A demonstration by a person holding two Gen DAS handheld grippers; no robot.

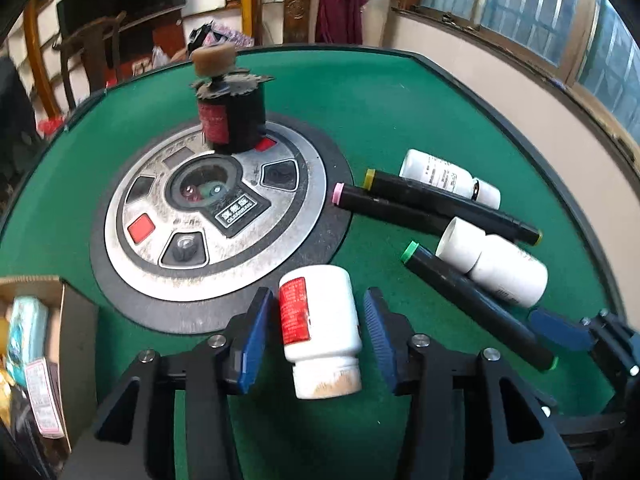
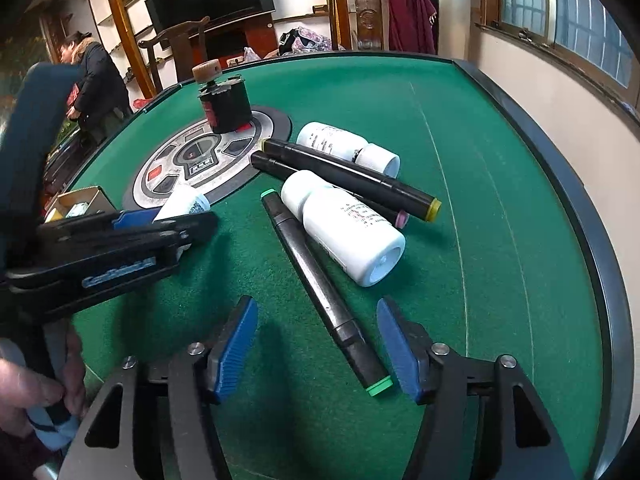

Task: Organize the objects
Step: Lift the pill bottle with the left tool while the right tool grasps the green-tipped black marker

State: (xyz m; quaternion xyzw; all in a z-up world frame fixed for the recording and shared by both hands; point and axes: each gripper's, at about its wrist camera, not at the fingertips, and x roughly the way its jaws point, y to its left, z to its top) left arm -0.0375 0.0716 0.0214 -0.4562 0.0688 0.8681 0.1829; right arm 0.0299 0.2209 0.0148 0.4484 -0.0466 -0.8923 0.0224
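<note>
A white pill bottle with a red label (image 1: 320, 326) lies on the green felt between the open fingers of my left gripper (image 1: 318, 320), untouched by the pads. My right gripper (image 2: 318, 340) is open around a black marker with green caps (image 2: 324, 292), which lies on the felt. Two more white bottles (image 2: 344, 228) (image 2: 348, 146) and two black markers, one yellow-capped (image 2: 352, 172) and one pink-capped (image 2: 400, 218), lie in a pile ahead. My left gripper also shows in the right wrist view (image 2: 176, 220), and my right gripper's finger shows in the left wrist view (image 1: 560, 330).
A round metal control panel (image 1: 216, 220) sits in the table's middle with a black jar and brown stopper (image 1: 230, 116) on it. A cardboard box (image 1: 36, 344) with packets stands at the left. The raised table rim (image 2: 580, 200) curves along the right. Chairs and a person (image 2: 94, 80) are behind.
</note>
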